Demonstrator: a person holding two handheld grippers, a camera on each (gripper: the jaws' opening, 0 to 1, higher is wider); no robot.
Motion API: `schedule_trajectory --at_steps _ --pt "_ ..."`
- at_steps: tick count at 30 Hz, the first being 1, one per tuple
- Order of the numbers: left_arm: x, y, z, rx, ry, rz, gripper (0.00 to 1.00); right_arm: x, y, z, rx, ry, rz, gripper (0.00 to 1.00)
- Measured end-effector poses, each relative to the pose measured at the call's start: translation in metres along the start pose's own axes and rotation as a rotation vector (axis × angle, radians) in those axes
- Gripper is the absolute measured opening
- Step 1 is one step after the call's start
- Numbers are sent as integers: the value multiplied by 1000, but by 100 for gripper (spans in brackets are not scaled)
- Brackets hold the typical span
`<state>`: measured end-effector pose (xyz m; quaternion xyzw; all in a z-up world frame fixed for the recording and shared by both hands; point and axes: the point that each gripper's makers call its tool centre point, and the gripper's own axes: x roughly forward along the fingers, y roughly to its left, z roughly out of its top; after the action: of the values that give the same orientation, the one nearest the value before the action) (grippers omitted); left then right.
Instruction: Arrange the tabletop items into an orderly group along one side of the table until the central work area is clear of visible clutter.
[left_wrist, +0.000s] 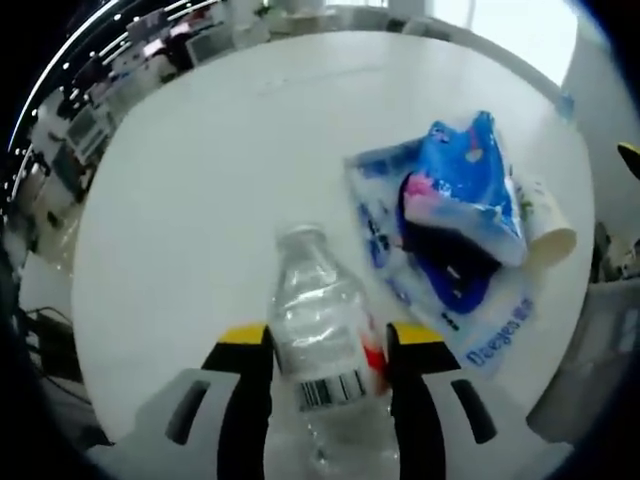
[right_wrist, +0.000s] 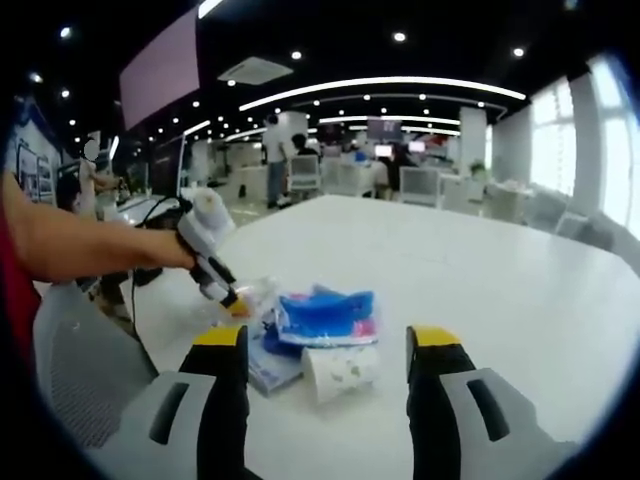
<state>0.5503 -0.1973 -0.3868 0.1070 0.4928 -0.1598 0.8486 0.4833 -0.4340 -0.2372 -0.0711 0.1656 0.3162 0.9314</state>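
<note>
A clear plastic bottle (left_wrist: 320, 340) with a white cap and a barcode label lies between the yellow-tipped jaws of my left gripper (left_wrist: 330, 345), which is shut on it. To its right on the white table (left_wrist: 200, 180) are a crumpled blue packet (left_wrist: 470, 190), a flat blue-and-white bag (left_wrist: 480, 320) under it, and a paper cup (left_wrist: 550, 225) on its side. In the right gripper view my right gripper (right_wrist: 330, 345) is open, and the cup (right_wrist: 340, 372) and blue packet (right_wrist: 325, 315) lie just ahead of it. The left gripper (right_wrist: 222, 285), in a person's hand, holds the bottle (right_wrist: 255, 295) beside that pile.
The table (right_wrist: 480, 270) stretches bare to the right and far side. A grey mesh chair (right_wrist: 80, 370) stands at its near left edge. Office desks, chairs and people fill the background beyond the far rim.
</note>
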Motion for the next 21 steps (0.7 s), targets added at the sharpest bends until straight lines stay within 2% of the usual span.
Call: schedule_trajectory --at_steps 11,21 --pt "-2 2 1 7 -19 0 39 2 3 -4 -12 20 13 65" --pt "-2 3 1 -3 -32 -14 38 5 14 -8 -12 34 65 70"
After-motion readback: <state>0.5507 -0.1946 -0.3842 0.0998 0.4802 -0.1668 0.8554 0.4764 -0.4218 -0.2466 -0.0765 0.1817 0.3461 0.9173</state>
